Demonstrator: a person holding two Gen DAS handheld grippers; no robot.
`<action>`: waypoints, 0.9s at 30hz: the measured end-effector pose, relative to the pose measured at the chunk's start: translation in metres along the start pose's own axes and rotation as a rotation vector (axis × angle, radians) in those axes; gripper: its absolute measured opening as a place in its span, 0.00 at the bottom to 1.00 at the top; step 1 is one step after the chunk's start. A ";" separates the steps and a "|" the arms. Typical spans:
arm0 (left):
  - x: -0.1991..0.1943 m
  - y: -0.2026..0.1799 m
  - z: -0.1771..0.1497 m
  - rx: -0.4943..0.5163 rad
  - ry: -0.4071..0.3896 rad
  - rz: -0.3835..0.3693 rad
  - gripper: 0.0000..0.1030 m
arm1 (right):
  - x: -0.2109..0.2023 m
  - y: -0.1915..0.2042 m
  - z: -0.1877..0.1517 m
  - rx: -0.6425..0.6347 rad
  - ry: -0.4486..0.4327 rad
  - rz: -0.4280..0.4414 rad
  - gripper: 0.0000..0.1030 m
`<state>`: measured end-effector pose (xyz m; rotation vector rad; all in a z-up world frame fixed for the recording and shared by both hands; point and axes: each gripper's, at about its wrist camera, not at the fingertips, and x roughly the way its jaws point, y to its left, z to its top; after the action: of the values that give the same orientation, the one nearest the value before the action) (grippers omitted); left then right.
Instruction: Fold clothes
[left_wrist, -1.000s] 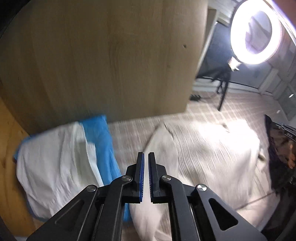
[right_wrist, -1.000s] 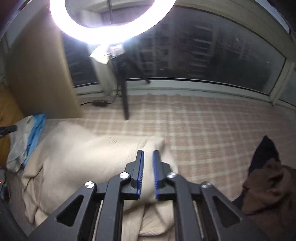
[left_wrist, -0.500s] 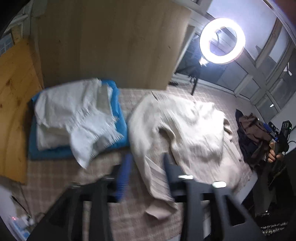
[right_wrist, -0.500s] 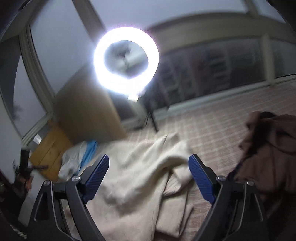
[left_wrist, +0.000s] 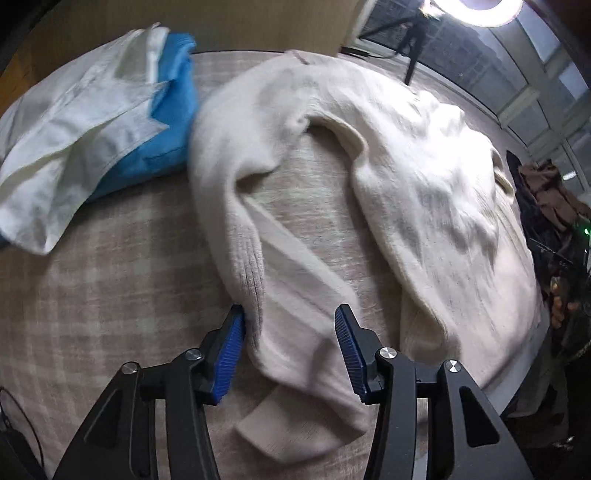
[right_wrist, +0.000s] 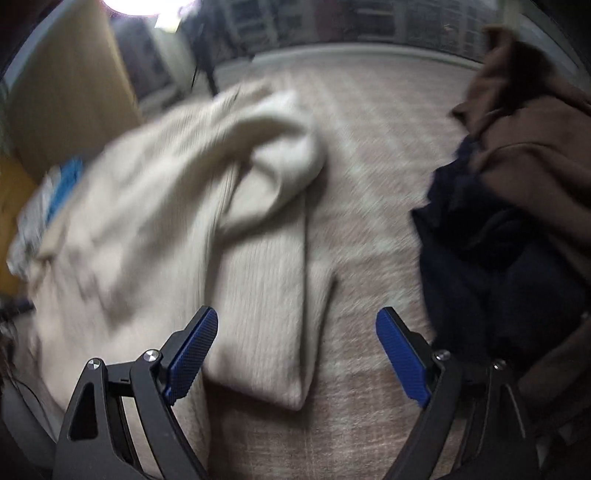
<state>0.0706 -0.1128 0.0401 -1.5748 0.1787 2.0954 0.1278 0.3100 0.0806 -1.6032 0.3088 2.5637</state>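
A: Starting from the far left: a white garment (left_wrist: 74, 147), crumpled and thin, lies on top of a folded blue cloth (left_wrist: 166, 122). No box or basket anywhere, just piles on the checked beige bedcover (left_wrist: 92, 295).

B: And the sweater?

A: The cream sweater (left_wrist: 406, 166) is spread across the middle of the cover, its edge just touching the blue cloth. It is a ribbed knit, soft and thick. One sleeve (left_wrist: 288, 295) runs down toward the left gripper (left_wrist: 290, 343), and the cuff lies between the blue ridged pads (left_wrist: 231, 350). The jaws are closing, but the right pad stands clear of the wool, so there is no grip. The left pad looks to be against the fold.

B: The other tongs?

A: The right gripper (right_wrist: 295, 347) is spread wide above the other sleeve (right_wrist: 266, 314), which lies flat and folded; its pads are apart from the cloth, holding nothing. That view is badly smeared, so the sweater's body there is only a pale shape.

B: Further right?

A: A heap of brown (right_wrist: 535, 129) and dark navy clothing (right_wrist: 480, 258), cut off by the picture's edge. Up top, a ring light (left_wrist: 480, 9) is only half in view.
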 end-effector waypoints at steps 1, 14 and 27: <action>0.004 -0.003 0.000 0.016 -0.003 0.030 0.07 | 0.006 0.004 -0.001 -0.020 0.020 -0.015 0.84; -0.105 0.045 0.013 -0.013 -0.234 0.322 0.05 | -0.064 -0.041 0.037 0.079 -0.185 -0.074 0.09; -0.117 -0.001 -0.048 0.096 -0.179 -0.006 0.11 | -0.108 -0.021 -0.022 -0.132 -0.157 0.212 0.49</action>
<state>0.1358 -0.1684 0.1332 -1.3236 0.2076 2.1764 0.1982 0.3281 0.1655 -1.4682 0.3158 2.9070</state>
